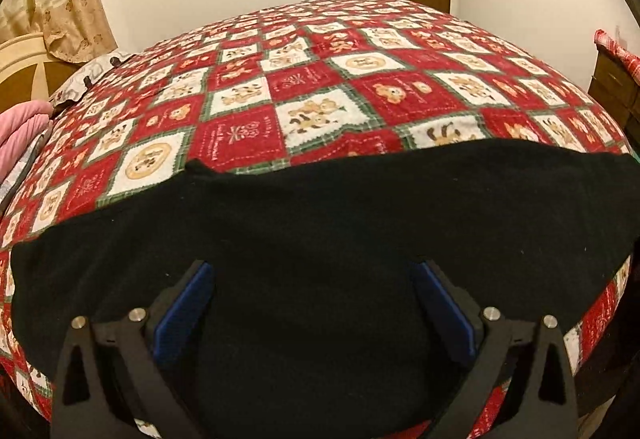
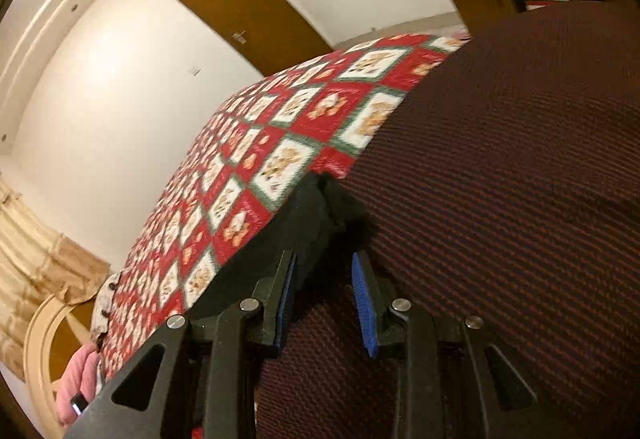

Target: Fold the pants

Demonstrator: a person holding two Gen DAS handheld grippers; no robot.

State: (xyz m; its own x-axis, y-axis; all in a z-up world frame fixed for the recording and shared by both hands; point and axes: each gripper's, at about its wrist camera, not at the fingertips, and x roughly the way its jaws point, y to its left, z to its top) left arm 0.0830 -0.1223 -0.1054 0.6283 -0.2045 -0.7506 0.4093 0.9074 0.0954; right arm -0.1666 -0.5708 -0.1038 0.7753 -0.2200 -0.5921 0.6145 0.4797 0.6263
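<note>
Black pants point(image 1: 320, 239) lie on the patterned bedspread point(image 1: 320, 91); left hand-held gripper point(image 1: 314, 275) gapes above.

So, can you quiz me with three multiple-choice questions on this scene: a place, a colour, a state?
1. Where do the black pants lie? A on the floor; B on the quilt; C over a chair.
2. What colour are the jaws' pads? A blue; B yellow; C white.
3. How do the jaws of the left gripper stand? A shut on the pants; B shut on nothing; C wide open.
Answers: B, quilt shows around them; A, blue strips line both fingers; C, a wide gap separates them.
</note>
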